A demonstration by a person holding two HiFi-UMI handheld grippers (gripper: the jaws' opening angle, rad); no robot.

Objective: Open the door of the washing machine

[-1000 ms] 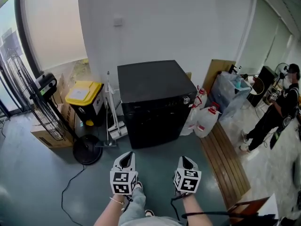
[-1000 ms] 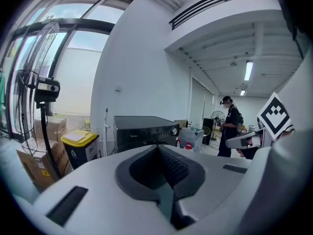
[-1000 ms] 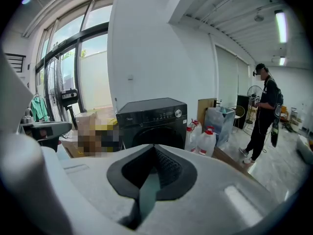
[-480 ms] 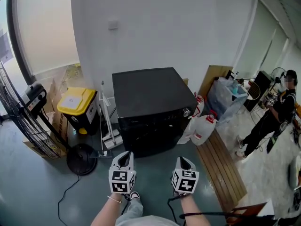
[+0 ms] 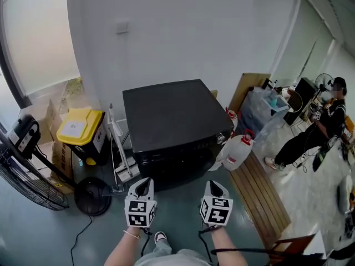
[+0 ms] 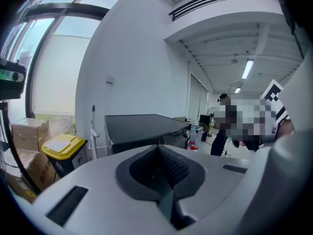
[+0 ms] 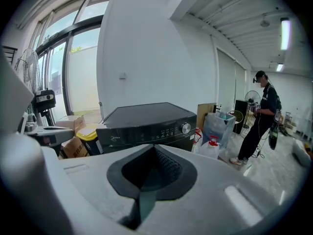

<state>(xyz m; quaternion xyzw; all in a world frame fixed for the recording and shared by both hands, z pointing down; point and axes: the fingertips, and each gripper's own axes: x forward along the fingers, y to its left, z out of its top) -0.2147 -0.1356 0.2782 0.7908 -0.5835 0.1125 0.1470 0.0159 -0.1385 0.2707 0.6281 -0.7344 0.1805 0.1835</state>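
Note:
The black washing machine (image 5: 169, 118) stands against the white wall, its flat top towards me. Its dark front (image 5: 180, 168) is steeply foreshortened, so I cannot make out the door. My left gripper (image 5: 145, 183) hangs shut and empty just in front of the machine's lower left. Level with it, my right gripper (image 5: 214, 185) is shut and empty before the lower right corner. In the left gripper view the closed gripper (image 6: 161, 168) points at the machine (image 6: 142, 129). The right gripper (image 7: 151, 168) faces the control panel with its round knob (image 7: 186, 128).
Left of the machine are a yellow-lidded bin (image 5: 77, 127), a white mop (image 5: 113, 143), cardboard boxes (image 5: 52, 157) and a floor fan (image 5: 33, 176) with a round base (image 5: 93, 195). Water jugs (image 5: 237, 151) and wooden planks (image 5: 263, 195) lie right. A person (image 5: 316, 132) stands far right.
Both grippers and my viewpoint have come closer to the washing machine, which now sits nearer and larger in the head view. Both pairs of jaws stayed shut.

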